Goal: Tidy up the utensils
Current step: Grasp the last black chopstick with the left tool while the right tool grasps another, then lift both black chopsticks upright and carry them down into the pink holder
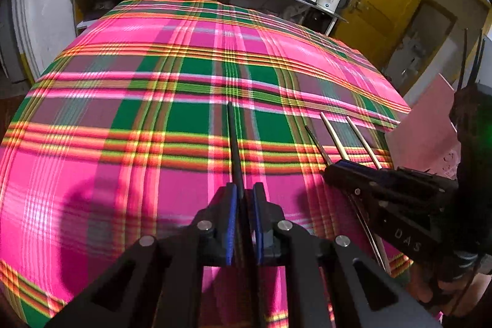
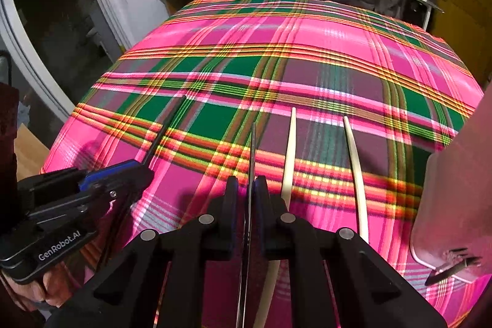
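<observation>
While both grippers work over plaid tablecloth, step in hand reads as pick-up of dark chopsticks. Left gripper: jaws clamped on black chopstick, tip pointing forward above cloth. Right gripper: jaws nearly together around thin dark chopstick; firm pinch cannot be confirmed. Two pale chopsticks lie on cloth just right of it. Pink container at far right edge. Next move likely: carry dark sticks right to container, lower tips in.

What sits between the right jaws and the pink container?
Two cream chopsticks lying on the plaid cloth, clearest in the right wrist view, short of the pink container.
</observation>
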Tool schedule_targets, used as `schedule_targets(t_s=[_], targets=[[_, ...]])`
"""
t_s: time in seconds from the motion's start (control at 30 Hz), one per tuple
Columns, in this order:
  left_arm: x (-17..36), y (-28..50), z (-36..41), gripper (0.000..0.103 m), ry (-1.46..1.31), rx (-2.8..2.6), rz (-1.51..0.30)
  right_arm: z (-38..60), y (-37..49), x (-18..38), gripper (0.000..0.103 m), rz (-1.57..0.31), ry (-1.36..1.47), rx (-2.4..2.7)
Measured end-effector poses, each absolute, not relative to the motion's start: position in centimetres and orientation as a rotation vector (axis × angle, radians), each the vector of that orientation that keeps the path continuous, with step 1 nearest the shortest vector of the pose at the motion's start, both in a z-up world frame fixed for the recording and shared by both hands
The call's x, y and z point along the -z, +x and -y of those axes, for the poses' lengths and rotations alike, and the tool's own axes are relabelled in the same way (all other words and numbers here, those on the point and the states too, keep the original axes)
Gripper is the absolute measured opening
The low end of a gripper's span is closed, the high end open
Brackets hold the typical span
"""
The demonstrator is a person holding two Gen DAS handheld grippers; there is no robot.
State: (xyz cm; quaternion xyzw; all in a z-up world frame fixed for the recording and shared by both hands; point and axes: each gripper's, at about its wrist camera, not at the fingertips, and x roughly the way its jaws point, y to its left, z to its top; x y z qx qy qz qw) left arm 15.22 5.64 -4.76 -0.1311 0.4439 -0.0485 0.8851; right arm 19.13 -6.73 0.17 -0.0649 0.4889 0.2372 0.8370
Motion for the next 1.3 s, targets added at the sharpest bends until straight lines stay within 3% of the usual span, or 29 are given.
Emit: schedule_targets(t_s=[0.17, 0.4, 1.3], targets=[[4.6, 16.4, -5.5, 0.011, -0.257, 0.105, -0.940, 6.6, 19.6, -0.2, 0.005, -1.055, -0.123, -0.515], [3.4, 16.1, -5.4, 0.006, -0.271, 0.118, -0.920, 6.9, 18.7, -1.7, 0.005, -1.027, -0.089, -0.545], [-9.1, 9.9, -2.8, 0.006, -0.257, 0.230, -0.710, 13.5, 12.5, -12.4, 0.005, -0.781, 0.062, -0.553]])
